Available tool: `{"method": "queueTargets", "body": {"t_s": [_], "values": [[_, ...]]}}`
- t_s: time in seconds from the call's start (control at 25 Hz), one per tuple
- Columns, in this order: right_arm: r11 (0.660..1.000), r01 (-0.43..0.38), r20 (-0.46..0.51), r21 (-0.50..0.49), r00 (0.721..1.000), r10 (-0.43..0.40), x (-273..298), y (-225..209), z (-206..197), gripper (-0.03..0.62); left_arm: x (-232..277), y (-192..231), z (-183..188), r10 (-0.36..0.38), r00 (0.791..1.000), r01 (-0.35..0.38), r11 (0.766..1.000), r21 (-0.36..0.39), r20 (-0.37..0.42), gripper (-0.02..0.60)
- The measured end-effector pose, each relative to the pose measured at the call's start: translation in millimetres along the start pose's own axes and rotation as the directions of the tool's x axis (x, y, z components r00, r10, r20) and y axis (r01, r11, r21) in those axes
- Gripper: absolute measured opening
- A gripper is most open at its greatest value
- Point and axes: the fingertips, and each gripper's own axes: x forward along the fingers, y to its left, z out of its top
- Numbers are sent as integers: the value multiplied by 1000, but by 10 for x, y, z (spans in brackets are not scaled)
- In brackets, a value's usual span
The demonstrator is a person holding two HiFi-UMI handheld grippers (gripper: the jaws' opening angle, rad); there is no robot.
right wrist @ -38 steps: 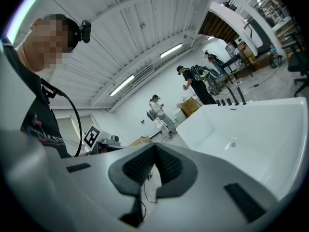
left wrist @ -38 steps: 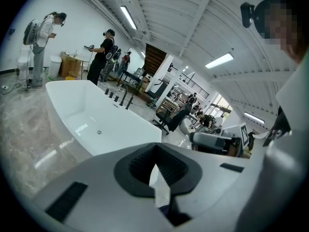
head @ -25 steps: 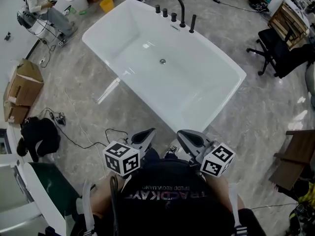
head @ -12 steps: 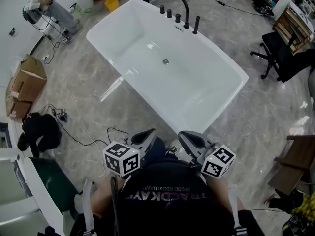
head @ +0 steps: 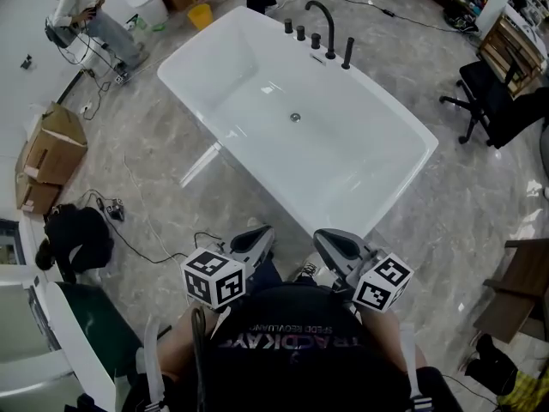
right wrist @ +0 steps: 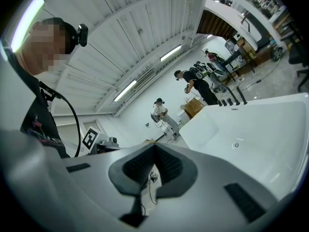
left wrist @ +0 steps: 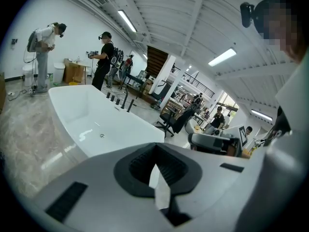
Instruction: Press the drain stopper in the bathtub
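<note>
A white freestanding bathtub (head: 257, 67) stands on the marble floor ahead of me. Its small round metal drain stopper (head: 295, 118) sits in the middle of the tub floor. Black faucet fittings (head: 322, 24) line the far rim. My left gripper (head: 254, 240) and right gripper (head: 333, 245) are held close to my chest, well short of the tub's near corner. Both are shut with nothing between the jaws. In the left gripper view the left gripper (left wrist: 155, 177) points past the tub, where the stopper (left wrist: 102, 136) shows. The right gripper (right wrist: 153, 170) sees the stopper (right wrist: 236, 145) at right.
A black office chair (head: 502, 101) stands right of the tub. Cardboard boxes (head: 47, 157) and a black bag (head: 75, 239) lie at left, with a cable (head: 146, 230) across the floor. A seated person (head: 86, 15) and a yellow bucket (head: 200, 14) are at the far left.
The tub has slid slightly down and to the right in the head view as my head moved. Both grippers stay shut at my chest.
</note>
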Motion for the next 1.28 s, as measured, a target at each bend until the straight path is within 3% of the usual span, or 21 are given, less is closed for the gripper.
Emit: {"method": "queueTargets", "body": {"t_s": [0.36,0.56,0.84,1.08,1.28], "values": [[999,51,-1,-5,999,-51,552,-29,-102,12,-110,562,92,-51,999,51,999,-4,6,5],[995,101,21,-10,995,-101,1246,-15,-76,12,-303,1289,326,-73,997,73,997,-15,7,5],[982,185,73,-23,980,-183,2219,177,-109,12,-681,2273,682,-118,993,118,993,25,-10,4],[961,275,136,2,952,-273,2572,239,-103,12,-859,2682,733,-177,982,182,981,63,-70,5],[949,315,123,21,941,-316,2627,257,-116,12,-950,2737,819,-213,977,213,976,38,-11,5]]}}
